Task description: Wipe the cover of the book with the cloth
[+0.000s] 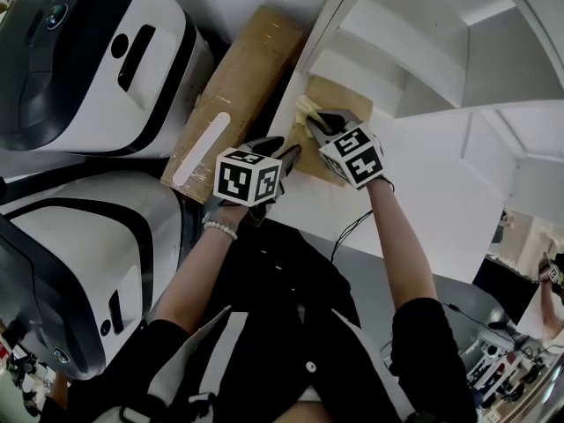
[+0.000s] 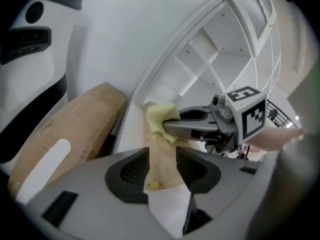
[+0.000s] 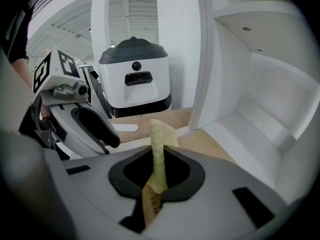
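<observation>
A tan-covered book point(image 1: 342, 102) lies on the white table point(image 1: 432, 196), right against the shelf unit. The near left corner of the book point(image 2: 161, 164) sits between the jaws of my left gripper point(image 1: 292, 155), which is shut on it. My right gripper point(image 1: 314, 123) is shut on a pale yellow cloth point(image 1: 307, 107) and presses it on the cover's left part. In the right gripper view the cloth point(image 3: 161, 139) stands up from between the right gripper point(image 3: 157, 178) jaws, with the book point(image 3: 216, 150) beyond. The left gripper point(image 2: 162, 170) view shows the cloth point(image 2: 161, 118) bunched under the right gripper's fingertips point(image 2: 172, 128).
A long cardboard box point(image 1: 240, 85) leans just left of the table edge. Two large white-and-black machines point(image 1: 88, 55) point(image 1: 79, 263) stand at the left. A white shelf unit point(image 1: 414, 47) with open compartments rises behind the book. A cable point(image 1: 351, 229) hangs off the table's near edge.
</observation>
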The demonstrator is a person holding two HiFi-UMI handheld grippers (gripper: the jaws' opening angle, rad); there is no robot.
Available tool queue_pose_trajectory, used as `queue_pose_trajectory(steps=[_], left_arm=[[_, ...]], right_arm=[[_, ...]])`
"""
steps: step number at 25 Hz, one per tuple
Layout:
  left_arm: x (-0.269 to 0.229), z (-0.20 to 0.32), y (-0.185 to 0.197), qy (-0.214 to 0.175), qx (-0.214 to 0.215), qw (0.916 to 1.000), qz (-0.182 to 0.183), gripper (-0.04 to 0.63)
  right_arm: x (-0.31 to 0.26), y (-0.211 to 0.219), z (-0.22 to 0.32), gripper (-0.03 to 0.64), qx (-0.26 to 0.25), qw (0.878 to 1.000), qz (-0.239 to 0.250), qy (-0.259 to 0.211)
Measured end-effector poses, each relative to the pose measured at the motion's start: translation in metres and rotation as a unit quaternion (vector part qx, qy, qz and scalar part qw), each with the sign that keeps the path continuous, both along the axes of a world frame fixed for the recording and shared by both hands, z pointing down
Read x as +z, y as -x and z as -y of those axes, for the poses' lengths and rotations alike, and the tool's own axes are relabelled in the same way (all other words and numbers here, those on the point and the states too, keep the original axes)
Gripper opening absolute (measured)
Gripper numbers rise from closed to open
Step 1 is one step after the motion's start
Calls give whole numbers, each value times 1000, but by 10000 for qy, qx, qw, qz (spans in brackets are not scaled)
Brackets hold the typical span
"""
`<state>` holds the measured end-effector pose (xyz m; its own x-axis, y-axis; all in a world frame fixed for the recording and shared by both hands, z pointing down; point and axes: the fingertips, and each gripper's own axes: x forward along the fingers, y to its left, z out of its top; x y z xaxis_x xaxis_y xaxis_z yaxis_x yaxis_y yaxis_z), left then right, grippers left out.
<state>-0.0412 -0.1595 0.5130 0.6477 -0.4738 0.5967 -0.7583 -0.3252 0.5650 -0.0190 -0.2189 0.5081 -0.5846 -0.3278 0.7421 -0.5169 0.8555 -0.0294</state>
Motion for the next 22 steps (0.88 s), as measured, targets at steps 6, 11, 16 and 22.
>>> queue_pose_trajectory(steps=[6, 11, 16, 22], left_arm=[[-12, -1, 19, -321, -91, 9992, 228, 113], [-19, -2, 29, -464, -212, 9983, 291, 63], [-30, -4, 29, -673, -52, 9969, 404, 2], [-45, -6, 22, -915, 162, 9946, 454, 2]], right_arm=[[2, 8, -38, 37, -97, 9997, 160, 169], [2, 10, -69, 37, -278, 9992, 176, 244], [2, 9, -95, 37, -441, 9985, 162, 297], [2, 1, -117, 37, -501, 9981, 113, 348]])
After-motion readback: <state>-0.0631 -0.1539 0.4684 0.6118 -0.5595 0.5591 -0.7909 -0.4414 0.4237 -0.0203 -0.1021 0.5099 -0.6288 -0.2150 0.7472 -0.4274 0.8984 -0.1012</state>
